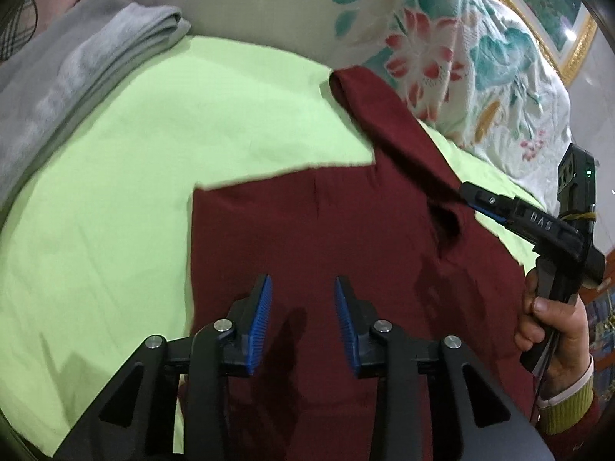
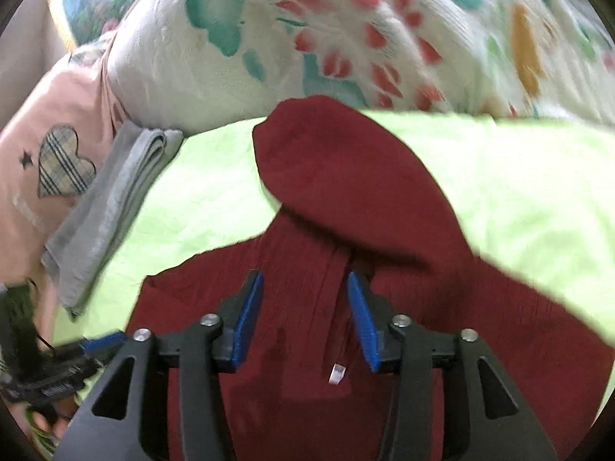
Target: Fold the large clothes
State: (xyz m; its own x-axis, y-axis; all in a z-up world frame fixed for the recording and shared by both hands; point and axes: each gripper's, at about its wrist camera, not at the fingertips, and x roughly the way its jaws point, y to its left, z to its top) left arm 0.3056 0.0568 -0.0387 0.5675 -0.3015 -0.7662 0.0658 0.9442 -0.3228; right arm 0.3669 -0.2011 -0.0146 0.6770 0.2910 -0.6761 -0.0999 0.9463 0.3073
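A dark red garment [image 1: 326, 230] lies spread on a light green sheet [image 1: 134, 161], one sleeve [image 1: 380, 123] reaching up toward the floral quilt. My left gripper [image 1: 303, 320] hovers over the garment's body, open and empty, blue pads [image 1: 261, 319] apart. The right gripper [image 1: 471, 198] shows at the right edge of the left wrist view, its tip at the sleeve's base. In the right wrist view the right gripper [image 2: 305, 315] is open above the garment [image 2: 307, 269], with a small white label [image 2: 335, 374] below and the sleeve [image 2: 346, 176] draped ahead. The left gripper [image 2: 103, 340] is at lower left.
A folded grey garment [image 1: 77, 73] lies at the sheet's left edge, also in the right wrist view [image 2: 111, 207]. A pink cloth with a plaid heart [image 2: 61, 161] lies beyond it. A floral quilt [image 1: 442, 46] bounds the far side. A gold picture frame [image 1: 569, 50] stands behind.
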